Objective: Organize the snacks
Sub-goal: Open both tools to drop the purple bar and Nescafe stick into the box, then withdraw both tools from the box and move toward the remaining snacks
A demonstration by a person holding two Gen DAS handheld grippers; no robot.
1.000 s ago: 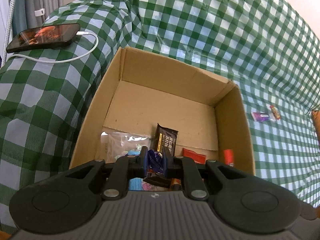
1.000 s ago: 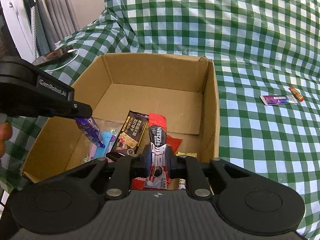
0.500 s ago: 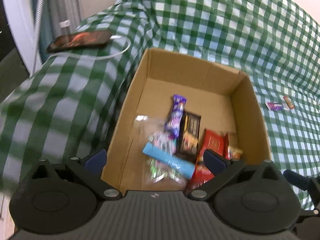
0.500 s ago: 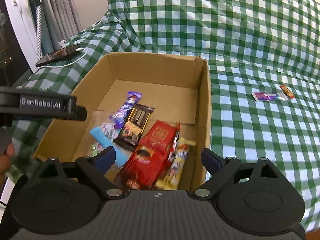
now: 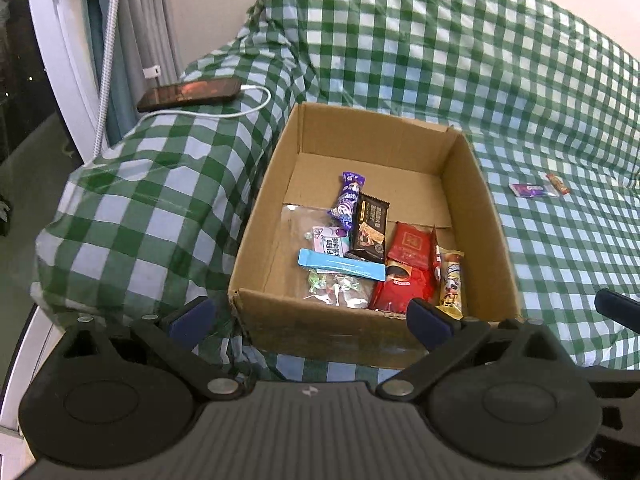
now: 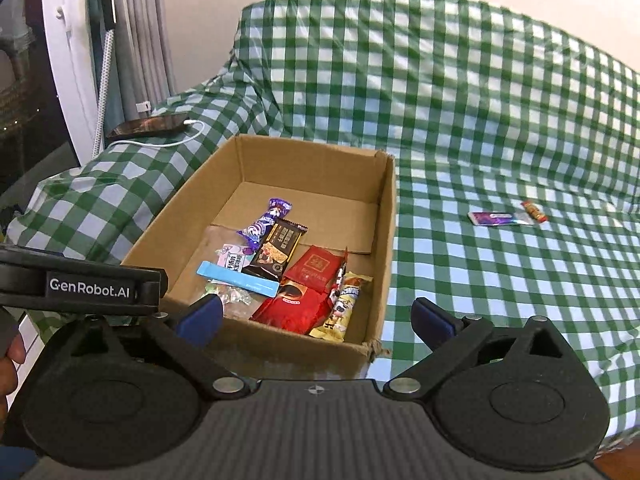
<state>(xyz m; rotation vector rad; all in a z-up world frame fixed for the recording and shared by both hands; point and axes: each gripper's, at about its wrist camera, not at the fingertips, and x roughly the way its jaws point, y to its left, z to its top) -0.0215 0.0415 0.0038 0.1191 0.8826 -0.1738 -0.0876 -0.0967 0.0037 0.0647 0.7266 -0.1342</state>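
Observation:
An open cardboard box (image 5: 486, 216) (image 6: 384, 216) sits on the green checked cover and holds several snacks: a purple candy wrapper (image 5: 347, 202) (image 6: 264, 226), a dark bar (image 5: 371, 226) (image 6: 278, 248), a blue stick (image 5: 342, 270), red packets (image 5: 408, 276) (image 6: 298, 306) and a yellow bar (image 6: 344, 308). Two small snacks, a purple-white packet (image 5: 530, 189) (image 6: 496, 218) and an orange candy (image 5: 558, 183) (image 6: 533, 211), lie on the cover to the right of the box. My left gripper (image 5: 310, 318) and right gripper (image 6: 316, 318) are open and empty, held back in front of the box's near wall.
A phone (image 5: 190, 93) (image 6: 146, 126) on a white charging cable (image 5: 240, 110) lies on the covered armrest to the left of the box. A white frame and grey curtains (image 5: 132, 40) stand at far left. The cover's front edge drops off below the grippers.
Both grippers opened and let go: the purple candy and the red Nescafe packet now lie in the box. Both grippers then pulled back and up, away from the box.

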